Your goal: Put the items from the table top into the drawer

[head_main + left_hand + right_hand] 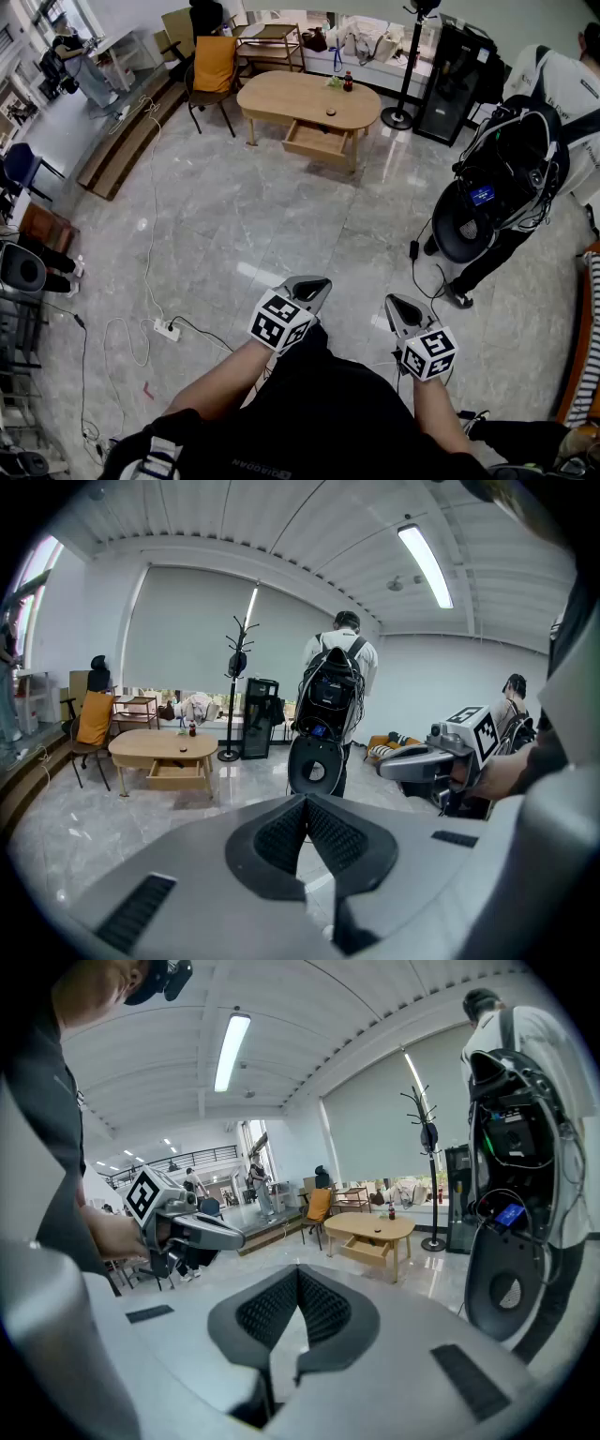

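Wooden table (281, 98) far off, drawer (317, 141) pulled open, seemingly empty; bottle (348, 82) on top. Left gripper (319, 282) and right gripper (393, 301) both closed, holding nothing.

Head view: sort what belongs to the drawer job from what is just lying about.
Job: table, open drawer, bottle, small dark item on the tabletop, left gripper and right gripper, both shut and empty.
Lying about: power strip on the floor, chair with orange cushion, coat stand.

The grey right gripper (298, 1279) has its black ribbed jaws pressed together, empty. Far ahead stands an oval light-wood table (356, 1223), its drawer (362, 1250) open.
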The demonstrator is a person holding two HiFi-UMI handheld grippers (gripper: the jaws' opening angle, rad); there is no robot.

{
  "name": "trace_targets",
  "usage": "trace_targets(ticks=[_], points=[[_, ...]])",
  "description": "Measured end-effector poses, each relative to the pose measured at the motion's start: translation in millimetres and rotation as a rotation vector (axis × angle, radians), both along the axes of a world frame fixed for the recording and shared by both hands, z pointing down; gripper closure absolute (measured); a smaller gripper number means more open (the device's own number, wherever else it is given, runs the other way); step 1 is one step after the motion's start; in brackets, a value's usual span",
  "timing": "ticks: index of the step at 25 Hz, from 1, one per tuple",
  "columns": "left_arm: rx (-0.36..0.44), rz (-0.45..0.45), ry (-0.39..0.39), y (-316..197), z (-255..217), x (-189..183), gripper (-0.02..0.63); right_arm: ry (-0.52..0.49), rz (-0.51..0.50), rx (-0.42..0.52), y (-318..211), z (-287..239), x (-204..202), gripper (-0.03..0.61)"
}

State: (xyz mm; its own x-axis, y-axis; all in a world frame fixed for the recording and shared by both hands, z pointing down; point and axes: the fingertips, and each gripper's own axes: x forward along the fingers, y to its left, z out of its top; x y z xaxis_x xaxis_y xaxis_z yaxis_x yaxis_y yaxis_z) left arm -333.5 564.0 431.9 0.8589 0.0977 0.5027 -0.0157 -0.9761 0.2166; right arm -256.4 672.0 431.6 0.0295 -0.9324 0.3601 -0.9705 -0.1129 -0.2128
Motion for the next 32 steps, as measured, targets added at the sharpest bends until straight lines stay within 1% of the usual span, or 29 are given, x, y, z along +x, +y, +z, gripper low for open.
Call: trace_targets(ticks=[6,10,13,18,23,25,29,32], points=[[-0.014,-0.009,-0.014,-12,8,2,0.609,-0.017,0.001,-0.005,-10,7,2,0.575],[-0.028,-0.008,-0.025,-21,15,10,0.609,-0.033,0.004,-0.012,-21,14,9,0.575],[-0.040,-0.008,-0.032,-36,21,23,0.609,-0.048,0.003,-0.027,-38,22,19,0.575],[-0.052,-0.015,-0.026,-77,28,51,0.609,-0.034,-0.048,-0.019,-87,19,37,0.574],[-0.049,-0.019,0.006,-131,10,80,0.609,0.021,-0.106,-0.038,-146,-3,51,0.574],[-0.045,-0.011,0.012,-150,5,82,0.609,0.031,-0.101,-0.046,-168,-9,58,0.574],[-0.035,0.008,0.018,-186,5,80,0.609,0.013,-0.065,-0.068,-206,-8,69,0.574],[-0.031,-0.004,0.018,-215,5,81,0.609,0.011,-0.058,-0.090,-234,-5,76,0.574]])
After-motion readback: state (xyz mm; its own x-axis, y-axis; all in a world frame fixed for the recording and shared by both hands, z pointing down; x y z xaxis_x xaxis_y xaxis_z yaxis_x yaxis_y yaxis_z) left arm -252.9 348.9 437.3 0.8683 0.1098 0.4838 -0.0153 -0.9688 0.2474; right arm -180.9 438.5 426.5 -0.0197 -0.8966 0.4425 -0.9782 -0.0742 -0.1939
